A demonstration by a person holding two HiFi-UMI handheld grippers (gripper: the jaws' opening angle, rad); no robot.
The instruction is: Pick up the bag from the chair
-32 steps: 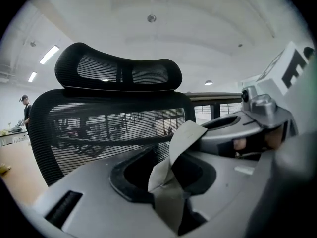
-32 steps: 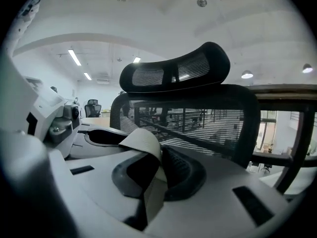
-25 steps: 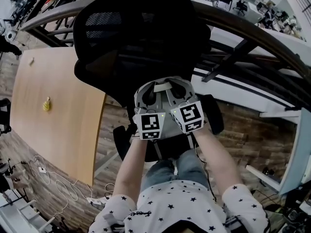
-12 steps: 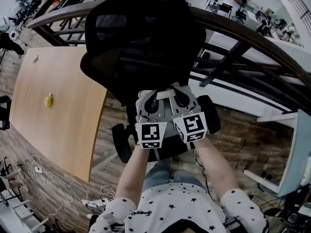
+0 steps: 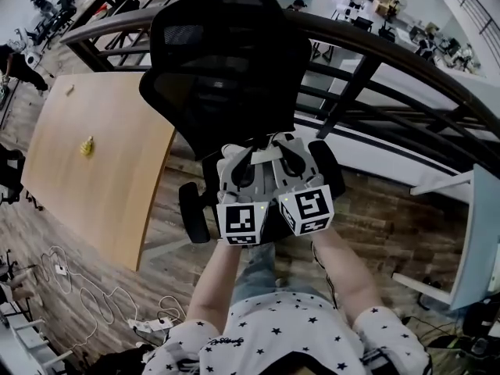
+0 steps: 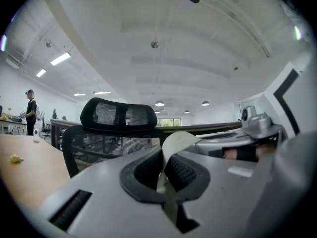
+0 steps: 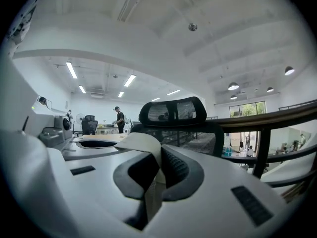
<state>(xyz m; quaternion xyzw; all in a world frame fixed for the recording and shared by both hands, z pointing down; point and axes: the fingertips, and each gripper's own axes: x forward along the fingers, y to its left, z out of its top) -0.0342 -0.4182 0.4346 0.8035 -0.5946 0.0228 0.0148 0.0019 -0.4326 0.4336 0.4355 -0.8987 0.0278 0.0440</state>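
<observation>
Left tongs (image 5: 239, 161) and right tongs (image 5: 291, 155) side by side, touching, just in front of the chair (image 5: 226, 61) backrest and over the seat

Left tongs (image 6: 166, 171): pressed together on a pale strap (image 6: 176, 142), strap standing up out of the pads and curling right at the top

Right tongs (image 7: 155, 171): same, pinching a pale strap (image 7: 140, 142) that folds over to the left

In head view just a pale strip (image 5: 266, 153) visible between the two tong heads; rest of the bag hidden under the tongs, so can't tell whether resting on the seat or lifted off it

Chair headrest (image 6: 118, 114) straight ahead of both tongs, upright, mesh back below it

Wooden tabletop (image 5: 86, 186) left of the chair, small yellow thing (image 5: 87, 146) on it, well apart from the tongs

Dark curved railing (image 5: 375, 61) behind the chair

Cables (image 5: 70, 280) on the floor beside the tabletop

Person (image 6: 30, 110) standing far off in the background
</observation>
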